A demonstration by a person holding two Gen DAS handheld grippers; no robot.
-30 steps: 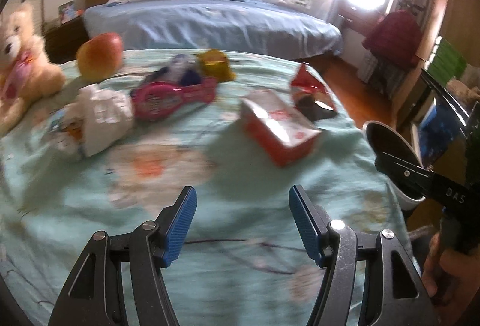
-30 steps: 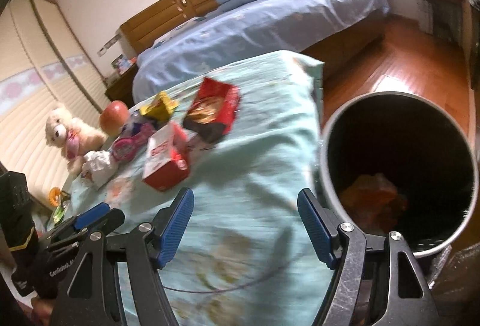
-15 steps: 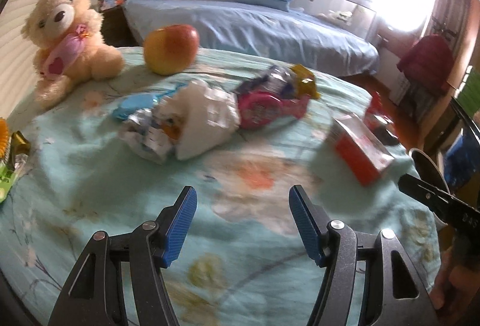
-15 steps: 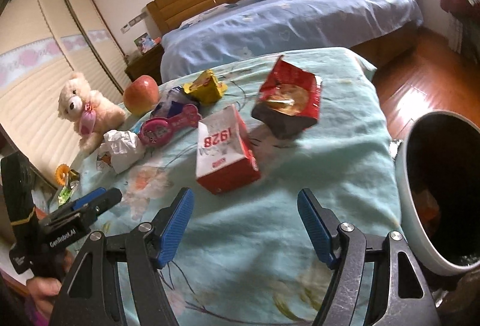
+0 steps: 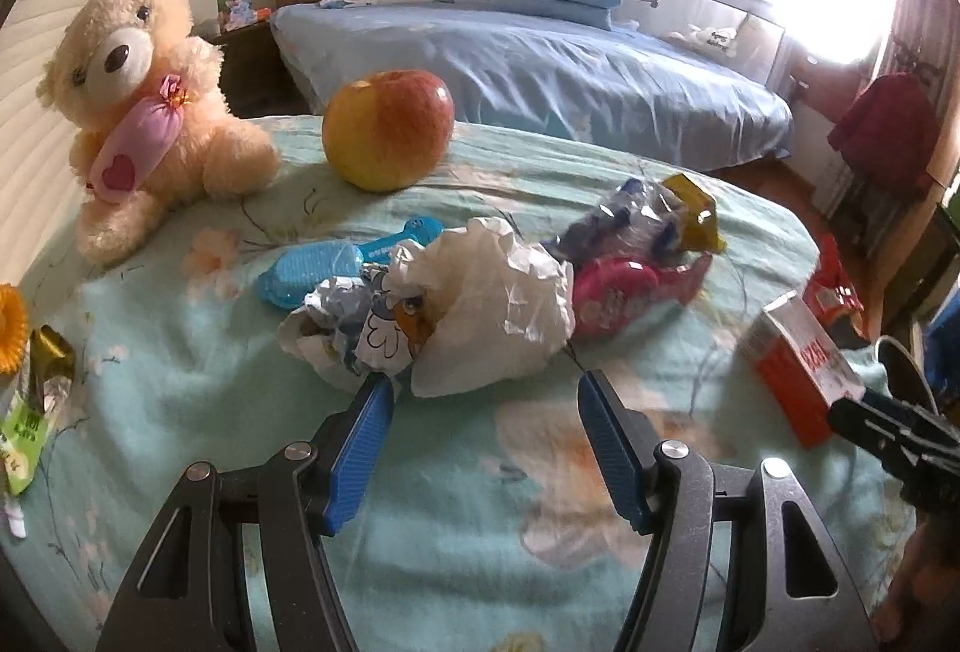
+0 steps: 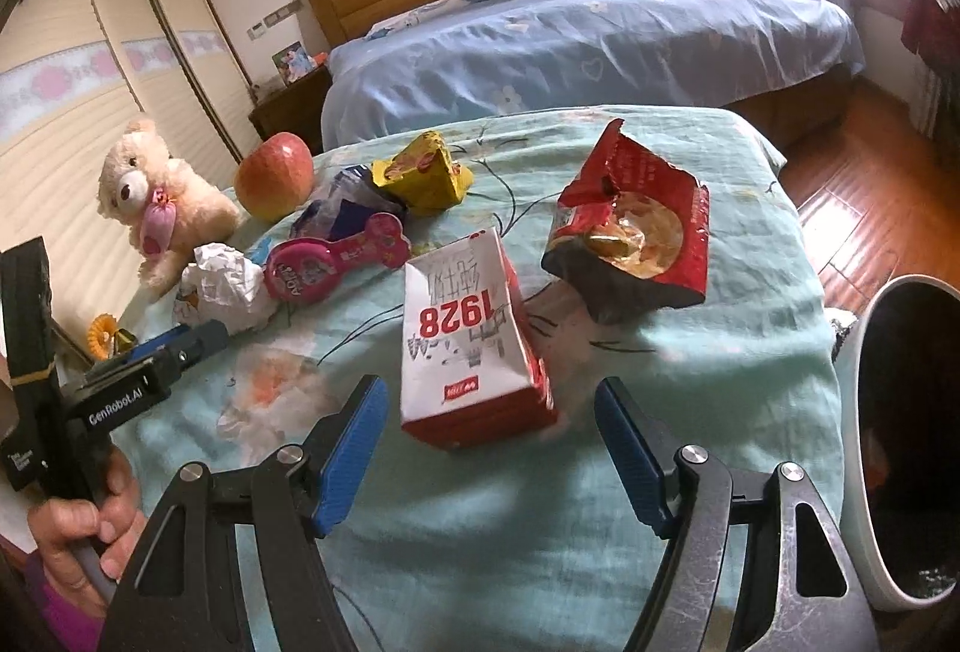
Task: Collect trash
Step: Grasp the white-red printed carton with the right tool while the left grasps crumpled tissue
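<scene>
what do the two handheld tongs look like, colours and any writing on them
Both tongs have dark grey metal arms with silver rivets and ribbed blue pads. The right tongs match the left tongs. Seen from the right wrist, the left tongs' black body reads "GenRobot.AI" in white and has a yellow band; a purple sleeve shows below the hand.

I am reading "1928" in red digits on the white face of the red carton (image 6: 474, 346), upside down in my right wrist view, and "GenRobot.AI" in white on the black body of the left gripper (image 6: 180, 346); other print is staying illegible.
</scene>
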